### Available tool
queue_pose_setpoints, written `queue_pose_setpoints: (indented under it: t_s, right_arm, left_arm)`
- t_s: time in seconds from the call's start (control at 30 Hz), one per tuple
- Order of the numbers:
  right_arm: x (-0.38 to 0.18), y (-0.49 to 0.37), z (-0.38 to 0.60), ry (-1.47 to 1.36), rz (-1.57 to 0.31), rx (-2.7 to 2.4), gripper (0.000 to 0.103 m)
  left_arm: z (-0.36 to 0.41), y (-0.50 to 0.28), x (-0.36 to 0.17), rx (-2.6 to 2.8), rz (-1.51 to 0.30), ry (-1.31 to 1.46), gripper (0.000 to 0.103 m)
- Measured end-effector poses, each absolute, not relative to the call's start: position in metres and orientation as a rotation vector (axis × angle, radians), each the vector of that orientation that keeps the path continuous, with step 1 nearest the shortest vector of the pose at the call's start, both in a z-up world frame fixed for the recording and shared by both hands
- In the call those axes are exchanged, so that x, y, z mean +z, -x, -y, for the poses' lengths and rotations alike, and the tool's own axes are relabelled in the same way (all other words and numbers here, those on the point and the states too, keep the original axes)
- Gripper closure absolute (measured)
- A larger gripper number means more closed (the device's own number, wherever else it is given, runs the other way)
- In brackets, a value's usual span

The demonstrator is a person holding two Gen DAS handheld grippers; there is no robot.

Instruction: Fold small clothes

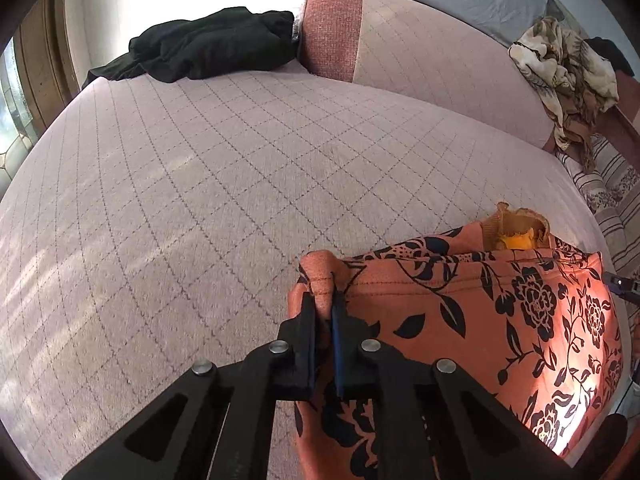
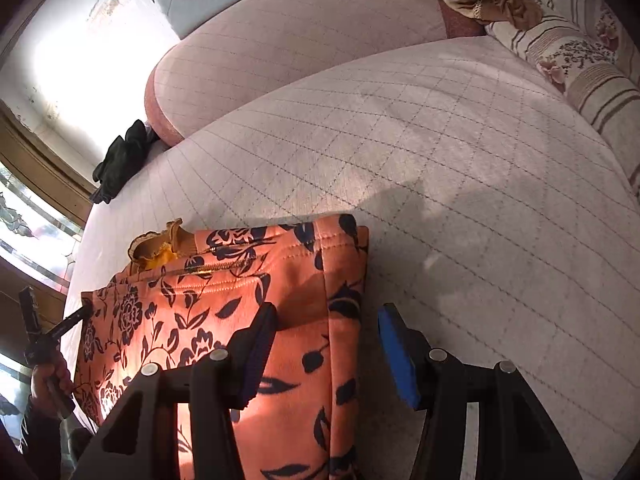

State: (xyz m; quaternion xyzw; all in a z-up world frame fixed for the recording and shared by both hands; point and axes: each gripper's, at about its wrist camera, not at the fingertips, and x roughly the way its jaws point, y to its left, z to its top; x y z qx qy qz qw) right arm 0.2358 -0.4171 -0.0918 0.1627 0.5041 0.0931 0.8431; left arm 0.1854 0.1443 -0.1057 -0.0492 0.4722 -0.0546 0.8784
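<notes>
While left gripper pinches floral garment, right gripper gapes; black clothes far.

Black left gripper, silver rivets, right gripper blue-padded

Both wrist views low over quilted bed, sharing floral garment
</notes>
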Motion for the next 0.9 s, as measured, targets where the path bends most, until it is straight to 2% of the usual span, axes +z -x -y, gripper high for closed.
queue_pose_setpoints:
  t_s: [0.03,0.07,0.13,0.23,0.3,0.37,0.4,0.43,0.47,0.57,0.6,0.7,0.8,0.9]
  right_arm:
    - [-0.095,-0.244,0.414,-0.337,-1.072,0.203,0.057]
    - [-0.094,-0.249,0.409,-0.316,-1.066,0.198,0.089]
    - [-0.079,-0.251,0.400,-0.256,-1.006,0.169,0.095]
    - [-0.073,-0.253,0.402,-0.214,-0.950,0.062,0.095]
    - [-0.092,-0.259,0.410,-0.235,-0.979,0.008,0.092]
    - [-0.104,-0.260,0.419,-0.296,-1.031,-0.009,0.072]
    - [-0.099,-0.254,0.422,-0.306,-1.007,-0.032,0.066]
    - [-0.090,-0.245,0.424,-0.317,-0.970,-0.042,0.051]
    - [-0.079,-0.236,0.426,-0.323,-0.936,-0.057,0.043]
    - [-0.042,-0.200,0.421,-0.363,-0.853,0.005,0.043]
    - [-0.032,-0.186,0.414,-0.372,-0.843,0.050,0.043]
    - [-0.017,-0.150,0.386,-0.431,-0.862,0.246,0.032]
    - [-0.033,-0.126,0.364,-0.527,-0.919,0.414,0.030]
    - [-0.078,-0.120,0.367,-0.575,-1.011,0.346,0.030]
  left_arm:
    - [-0.144,-0.186,-0.102,-0.113,-0.970,0.097,0.098]
    - [-0.144,-0.185,-0.099,-0.112,-0.950,0.094,0.098]
    - [-0.143,-0.184,-0.093,-0.109,-0.913,0.083,0.098]
    - [-0.145,-0.197,-0.107,-0.076,-0.934,0.091,0.097]
    - [-0.145,-0.205,-0.125,-0.046,-0.974,0.057,0.093]
    - [-0.145,-0.202,-0.116,-0.022,-0.950,0.049,0.088]
    - [-0.147,-0.198,-0.109,-0.016,-0.939,0.057,0.087]
    - [-0.150,-0.193,-0.100,-0.005,-0.918,0.066,0.081]
    - [-0.154,-0.186,-0.090,0.002,-0.894,0.075,0.075]
    - [-0.162,-0.156,-0.059,0.007,-0.819,0.093,0.057]
    - [-0.161,-0.142,-0.050,-0.003,-0.794,0.087,0.056]
    - [-0.157,-0.094,-0.031,-0.058,-0.746,0.085,0.047]
    - [-0.144,-0.047,-0.032,-0.094,-0.740,0.101,0.040]
    - [-0.130,-0.022,-0.066,-0.128,-0.815,0.126,0.038]
